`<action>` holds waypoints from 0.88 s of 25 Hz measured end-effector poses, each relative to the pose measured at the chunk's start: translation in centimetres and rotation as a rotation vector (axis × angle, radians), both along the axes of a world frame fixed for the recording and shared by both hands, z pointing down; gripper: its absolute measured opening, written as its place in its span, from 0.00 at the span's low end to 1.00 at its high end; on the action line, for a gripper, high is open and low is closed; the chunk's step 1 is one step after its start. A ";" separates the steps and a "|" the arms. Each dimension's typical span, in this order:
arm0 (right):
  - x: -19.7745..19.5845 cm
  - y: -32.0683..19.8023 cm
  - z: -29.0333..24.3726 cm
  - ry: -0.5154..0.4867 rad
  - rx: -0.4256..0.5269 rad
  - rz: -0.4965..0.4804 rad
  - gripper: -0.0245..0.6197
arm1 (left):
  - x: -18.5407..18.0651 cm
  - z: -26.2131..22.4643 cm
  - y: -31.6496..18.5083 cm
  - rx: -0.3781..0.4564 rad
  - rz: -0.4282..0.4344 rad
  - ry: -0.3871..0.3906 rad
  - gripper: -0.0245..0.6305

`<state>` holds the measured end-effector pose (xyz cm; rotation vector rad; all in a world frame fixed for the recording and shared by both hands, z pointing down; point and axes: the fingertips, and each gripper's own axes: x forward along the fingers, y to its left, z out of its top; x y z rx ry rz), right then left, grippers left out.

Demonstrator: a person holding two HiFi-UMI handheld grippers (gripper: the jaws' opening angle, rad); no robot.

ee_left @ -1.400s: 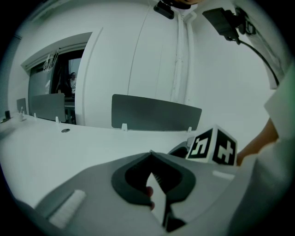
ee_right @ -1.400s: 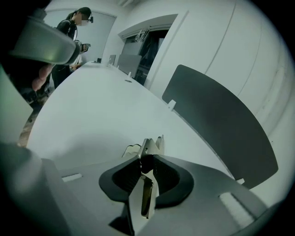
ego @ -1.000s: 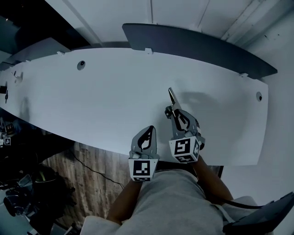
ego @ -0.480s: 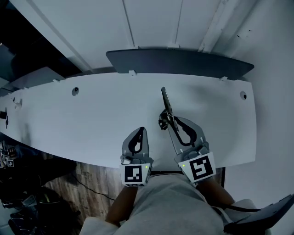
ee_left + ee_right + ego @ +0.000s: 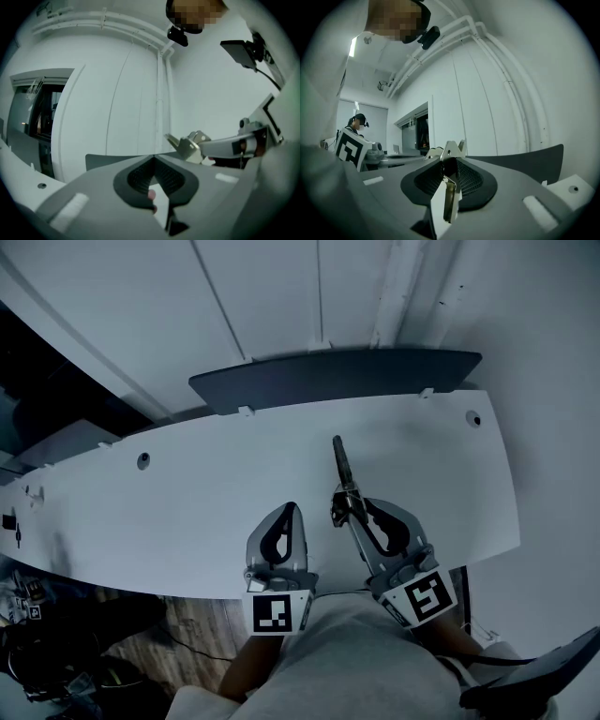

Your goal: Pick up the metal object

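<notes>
Task's thing: one metal object (image 5: 340,463), a folded sheet-metal piece with a narrow arm sticking out past the jaws, away from the body.
Where: clamped in the right gripper (image 5: 349,512), over the near middle of the white worktop (image 5: 187,493); looks clear of the surface, though the head view alone cannot settle that.
Right jaws: closed on the metal object (image 5: 449,187), its thin plate standing edge-on between the ribbed pads and its bent end poking out past the tips.
Left jaws: pressed together with nothing between them; left gripper (image 5: 289,512) parked just beside the right one, not touching the piece.
From the left gripper view: metal object (image 5: 190,145) seen side-on at the tip of the right gripper (image 5: 234,146), with bare wall behind it.
Handling, as a judgement: stiff, probably light for its length, smooth and likely slippery on the pads; the long arm gives leverage, so may swivel in the grip if swung fast.
Where to hold: on the flat folded body close to the bend, plate faces against the pads, as now; not out on the thin arm.
Fragility: low; more risk of a dropped clatter or a scratched worktop than of damage to the piece.
Count: one metal object, two grippers, one worktop, one dark panel (image 5: 328,376) along its far edge, two round cable holes in the top.
</notes>
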<state>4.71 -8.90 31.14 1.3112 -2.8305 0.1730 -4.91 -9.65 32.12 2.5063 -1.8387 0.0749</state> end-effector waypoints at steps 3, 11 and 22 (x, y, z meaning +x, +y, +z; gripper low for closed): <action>0.1 0.0 0.4 0.003 -0.001 0.004 0.16 | 1.1 -0.5 0.4 0.007 0.022 -0.013 0.04; -0.1 -0.4 -0.5 -0.001 0.033 0.000 0.16 | 2.0 -1.4 0.1 0.046 0.029 0.028 0.04; -0.5 -0.2 -0.4 -0.005 0.029 -0.019 0.16 | 2.0 -1.1 0.3 0.038 0.018 0.026 0.04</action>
